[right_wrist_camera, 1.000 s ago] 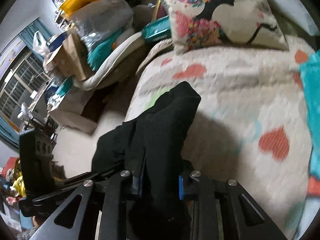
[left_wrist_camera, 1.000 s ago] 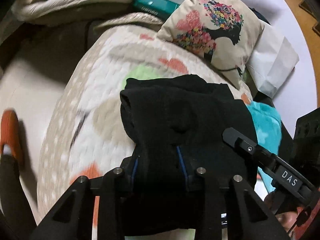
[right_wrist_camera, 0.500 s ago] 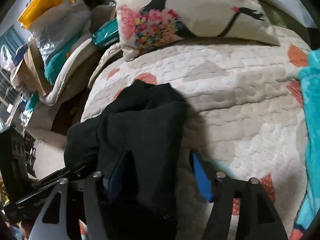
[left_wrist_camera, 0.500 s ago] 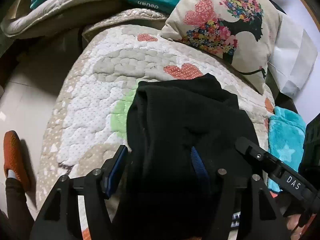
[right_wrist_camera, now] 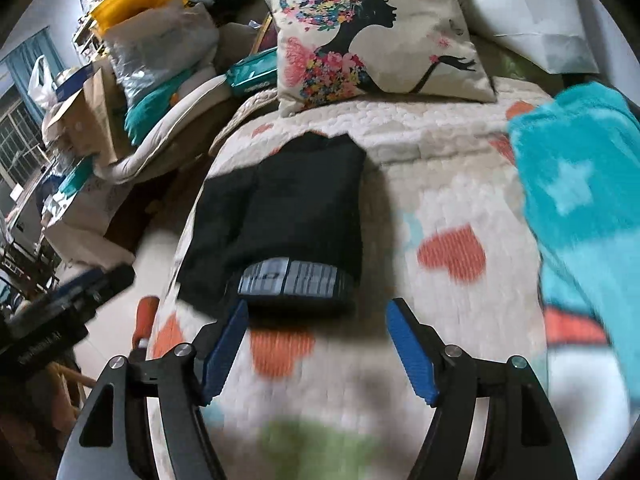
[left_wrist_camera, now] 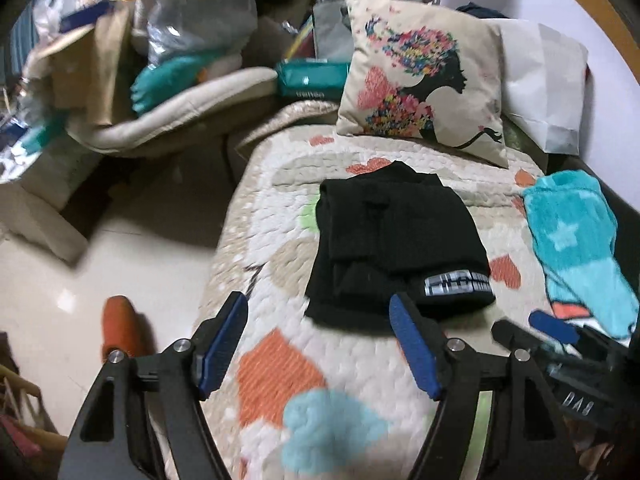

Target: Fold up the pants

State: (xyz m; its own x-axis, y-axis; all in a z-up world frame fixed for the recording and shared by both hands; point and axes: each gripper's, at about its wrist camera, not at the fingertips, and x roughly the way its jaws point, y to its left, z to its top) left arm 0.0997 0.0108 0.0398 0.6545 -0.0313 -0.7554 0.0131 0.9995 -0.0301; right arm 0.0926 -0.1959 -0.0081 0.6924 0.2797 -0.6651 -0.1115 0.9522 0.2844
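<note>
The black pants lie folded into a compact rectangle on the quilted bed cover, their patterned waistband at the near edge. In the right wrist view the same pants lie just beyond the fingertips, waistband nearest. My left gripper hangs over the quilt short of the pants, its jaws opening with nothing between them. My right gripper is likewise pulled back from the pants, its jaws opening and empty. The right gripper's blue pad shows at the lower right of the left wrist view.
A floral cushion leans at the head of the bed beside a white pillow. A turquoise blanket lies right of the pants. Left of the bed are bare floor, an orange slipper and piled bags and boxes.
Both grippers let go of the pants and drew back toward me. The pants, held up a second ago, now lie flat and folded on the quilt.
</note>
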